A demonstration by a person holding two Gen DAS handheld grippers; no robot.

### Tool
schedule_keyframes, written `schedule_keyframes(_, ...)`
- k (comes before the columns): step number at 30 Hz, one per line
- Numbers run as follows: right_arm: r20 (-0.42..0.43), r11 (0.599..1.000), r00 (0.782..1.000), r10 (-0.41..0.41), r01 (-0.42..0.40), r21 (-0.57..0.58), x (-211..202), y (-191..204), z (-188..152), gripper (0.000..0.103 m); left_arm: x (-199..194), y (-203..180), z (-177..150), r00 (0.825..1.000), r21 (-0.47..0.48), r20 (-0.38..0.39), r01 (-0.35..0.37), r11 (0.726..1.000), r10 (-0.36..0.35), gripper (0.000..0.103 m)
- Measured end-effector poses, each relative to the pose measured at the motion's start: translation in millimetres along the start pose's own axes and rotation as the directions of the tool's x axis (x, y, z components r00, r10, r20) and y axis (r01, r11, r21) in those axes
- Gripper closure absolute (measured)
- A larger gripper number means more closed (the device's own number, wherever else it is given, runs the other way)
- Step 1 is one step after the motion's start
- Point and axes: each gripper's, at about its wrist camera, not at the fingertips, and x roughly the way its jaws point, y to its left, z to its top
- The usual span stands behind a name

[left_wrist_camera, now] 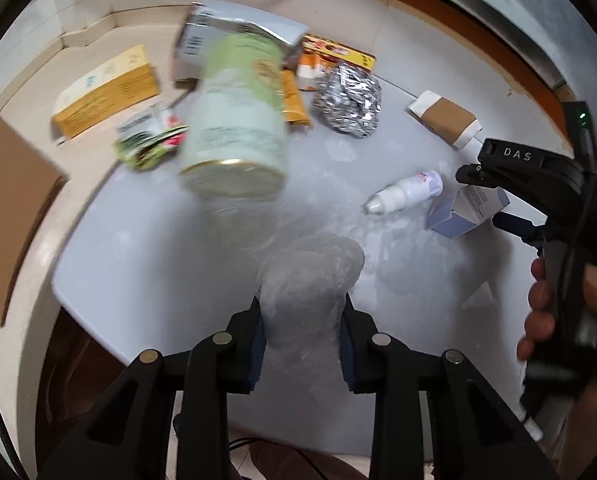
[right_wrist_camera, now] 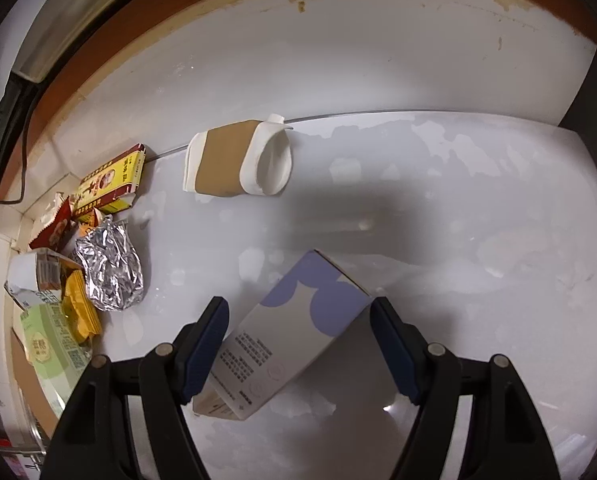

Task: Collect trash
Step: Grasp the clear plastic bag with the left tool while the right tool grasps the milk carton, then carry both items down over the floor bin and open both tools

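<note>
Worktop point(right_wrist_camera: 418, 80): white, glossy, w/ worn dull patches; orange-brown edge at far side, paint chipped. Left gripper point(left_wrist_camera: 302, 340): black arms, blue pads, jaws narrowed; a clear, crinkly plastic item point(left_wrist_camera: 310, 276) (bag or film, blurred, can't tell which) sits between the pads and they appear to press it on both sides. Right gripper point(right_wrist_camera: 298, 344): same build, jaws spread wide, straddling 1 lilac-and-white carton point(right_wrist_camera: 294, 328), rectangular, matte card, lying tilted on the worktop; left pad close to or touching the carton's edge, right pad clear of it, no grip. In the left wrist view a hand point(left_wrist_camera: 558, 320) holds the right gripper's black handle at the right edge. Trash on the worktop, counted: 1 paper cup point(right_wrist_camera: 238, 160), white w/ brown corrugated-look sleeve, flattened, on its side, far from the carton; 1 crumpled foil ball point(right_wrist_camera: 110, 268), silver, sharp creases, left of the carton; 1 small white plastic dropper bottle point(left_wrist_camera: 406, 192), cylindrical, on its side, just left of the carton in the left wrist view; 1 pale green can point(left_wrist_camera: 238, 120), cylindrical, metal rim, blurred; 1 grey-silver torn box point(left_wrist_camera: 234, 36) behind the can; 1 yellow-red printed box point(right_wrist_camera: 114, 184), far left; 1 orange wrapper point(right_wrist_camera: 78, 312) near the foil; 1 crushed green wrapper point(left_wrist_camera: 146, 140); 1 long yellow-white box point(left_wrist_camera: 106, 88), far left. 1 brown cardboard sheet point(left_wrist_camera: 14, 208) overhangs the left edge.
</note>
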Motion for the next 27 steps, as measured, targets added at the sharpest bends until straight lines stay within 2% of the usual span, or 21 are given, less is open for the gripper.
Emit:
schedule_keyframes(5,-0.010,1.000,1.000,0.000,0.000,-0.013,-3.6,-4.8,-6.9,0.040,-25.6,32.8,-11.0,0.999,-0.024,0.036,-0.002,1.000,0.003,0.075)
schedule_keyframes(10,-0.056,0.998,0.996,0.067,-0.067,0.005,-6.5,-12.7,-15.8,0.055,-47.3,69.2,-31.8,0.998,-0.067,0.059,0.009,0.998,-0.005,0.075)
schedule_keyframes(15,-0.043,0.998,0.997,0.062,-0.062,-0.010,-15.8,-13.4,-29.4,0.068,-57.2,103.9,-56.8,0.998,-0.093,0.065,0.014,0.996,-0.008,0.075)
schedule_keyframes(20,-0.035,0.997,0.996,0.081,-0.082,-0.006,-34.1,-12.4,-49.4,0.069,-58.0,124.9,-73.1,0.998,-0.067,0.068,0.005,0.998,0.000,0.075)
schedule_keyframes(23,-0.017,0.990,0.990,0.137,-0.138,-0.032,-60.6,-5.2,-68.9,0.069,-64.5,139.4,-86.4,0.997,-0.035,0.078,-0.008,0.999,0.011,0.075)
schedule_keyframes(27,0.019,0.942,0.965,0.260,-0.249,-0.227,-109.6,37.3,-121.0,0.069,-66.4,156.3,-103.7,0.996,0.011,0.086,-0.040,0.999,0.039,0.075)
